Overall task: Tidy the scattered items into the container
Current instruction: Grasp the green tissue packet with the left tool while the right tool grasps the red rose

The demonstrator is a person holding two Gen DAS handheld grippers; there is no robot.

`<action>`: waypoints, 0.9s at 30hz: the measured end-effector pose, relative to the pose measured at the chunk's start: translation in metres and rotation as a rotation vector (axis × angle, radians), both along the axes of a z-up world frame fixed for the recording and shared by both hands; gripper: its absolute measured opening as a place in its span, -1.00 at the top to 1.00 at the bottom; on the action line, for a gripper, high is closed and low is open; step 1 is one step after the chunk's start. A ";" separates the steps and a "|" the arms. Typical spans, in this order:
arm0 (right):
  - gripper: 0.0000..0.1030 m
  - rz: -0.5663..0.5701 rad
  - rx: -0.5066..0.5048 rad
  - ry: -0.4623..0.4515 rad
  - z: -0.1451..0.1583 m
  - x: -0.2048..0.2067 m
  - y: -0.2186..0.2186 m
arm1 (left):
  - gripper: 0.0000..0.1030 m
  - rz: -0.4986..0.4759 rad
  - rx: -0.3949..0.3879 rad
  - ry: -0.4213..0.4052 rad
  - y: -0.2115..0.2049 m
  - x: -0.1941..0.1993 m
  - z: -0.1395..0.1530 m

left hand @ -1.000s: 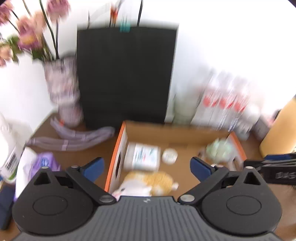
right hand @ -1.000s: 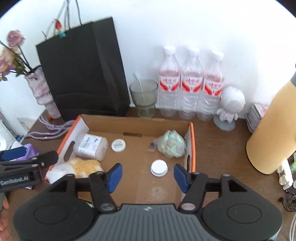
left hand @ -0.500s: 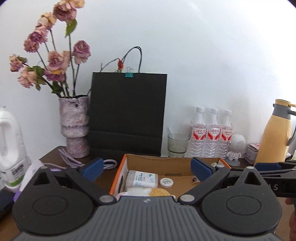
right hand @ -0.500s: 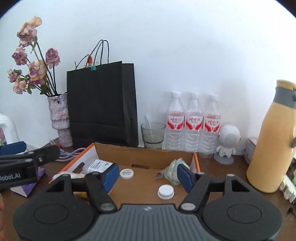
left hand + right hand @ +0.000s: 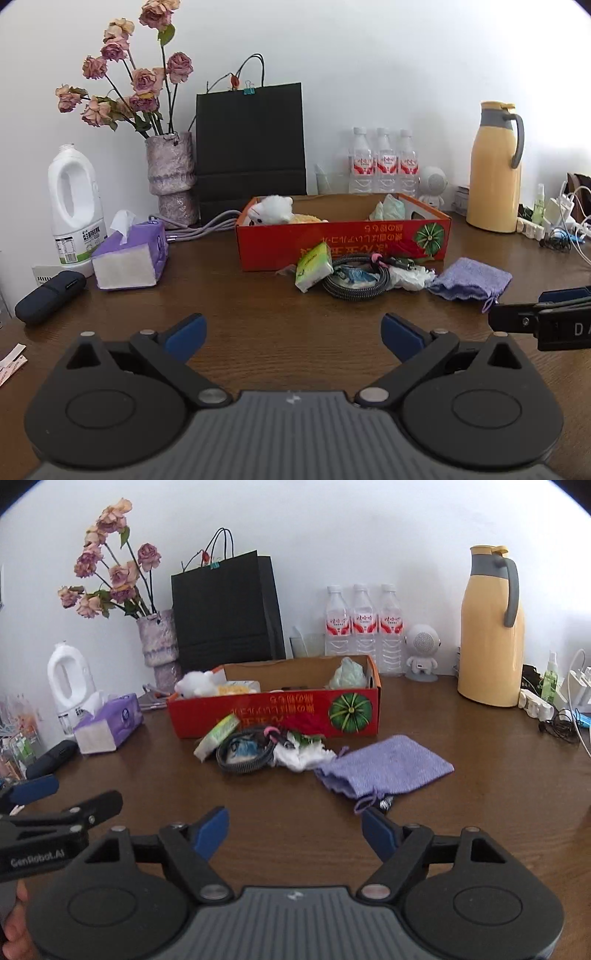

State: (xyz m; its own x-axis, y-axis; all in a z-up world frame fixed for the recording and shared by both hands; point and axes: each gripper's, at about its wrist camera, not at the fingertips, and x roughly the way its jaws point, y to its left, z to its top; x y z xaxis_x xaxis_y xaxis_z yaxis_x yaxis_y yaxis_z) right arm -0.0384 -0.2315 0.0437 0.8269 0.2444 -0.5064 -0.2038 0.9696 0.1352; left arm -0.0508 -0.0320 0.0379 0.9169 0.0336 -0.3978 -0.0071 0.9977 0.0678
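Both grippers empty: left gripper (image 5: 291, 332) wide open, right gripper (image 5: 295, 829) opening. Purple cloth (image 5: 384, 766) lies flat near the box (image 5: 280, 710), just beyond the right gripper, long axis running left-near to right-far; right hand nearer.

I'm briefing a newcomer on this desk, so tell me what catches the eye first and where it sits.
The shallow red cardboard box printed with a green pumpkin stands mid-table, a white plush toy in its left end. In front of it lies a small heap: a green tissue packet, a coiled black cable, crumpled white paper and a flat lilac knitted pouch. A tall yellow thermos jug stands at the back right.
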 end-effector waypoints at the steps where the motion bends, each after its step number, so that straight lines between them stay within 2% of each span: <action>1: -0.52 -0.004 0.010 -0.006 -0.001 -0.003 -0.001 | -1.00 -0.003 -0.003 0.010 -0.001 0.003 -0.001; 5: -0.52 -0.005 0.031 -0.009 -0.003 0.005 -0.006 | -1.00 -0.039 -0.046 0.027 -0.002 0.020 -0.001; 8: -0.52 -0.003 0.043 -0.003 0.004 0.031 -0.007 | -1.00 -0.088 -0.112 0.056 0.005 0.052 0.006; 11: -0.53 0.048 0.088 0.009 0.013 0.078 -0.005 | -1.00 -0.104 -0.136 0.096 0.012 0.105 0.010; 13: -0.52 0.084 0.122 0.047 0.017 0.116 0.000 | -0.91 -0.116 -0.121 0.124 0.011 0.140 0.008; 15: -0.50 0.068 0.121 0.080 0.019 0.151 0.005 | -0.79 -0.141 -0.113 0.168 0.009 0.170 0.003; 17: -0.50 0.018 0.110 0.111 0.017 0.182 0.008 | -0.77 -0.144 -0.140 0.203 0.012 0.192 -0.002; 22: -0.47 0.021 0.148 0.194 -0.003 0.225 0.007 | -0.65 -0.141 -0.271 0.297 0.034 0.227 -0.014; 25: -0.39 0.015 0.169 0.230 -0.014 0.234 0.006 | -0.54 -0.144 -0.351 0.338 0.045 0.234 -0.019; 26: -0.28 0.020 0.181 0.241 -0.017 0.237 0.005 | -0.39 -0.146 -0.373 0.347 0.048 0.236 -0.021; 27: -0.17 0.028 0.201 0.247 -0.020 0.238 0.003 | -0.10 -0.146 -0.394 0.358 0.050 0.237 -0.023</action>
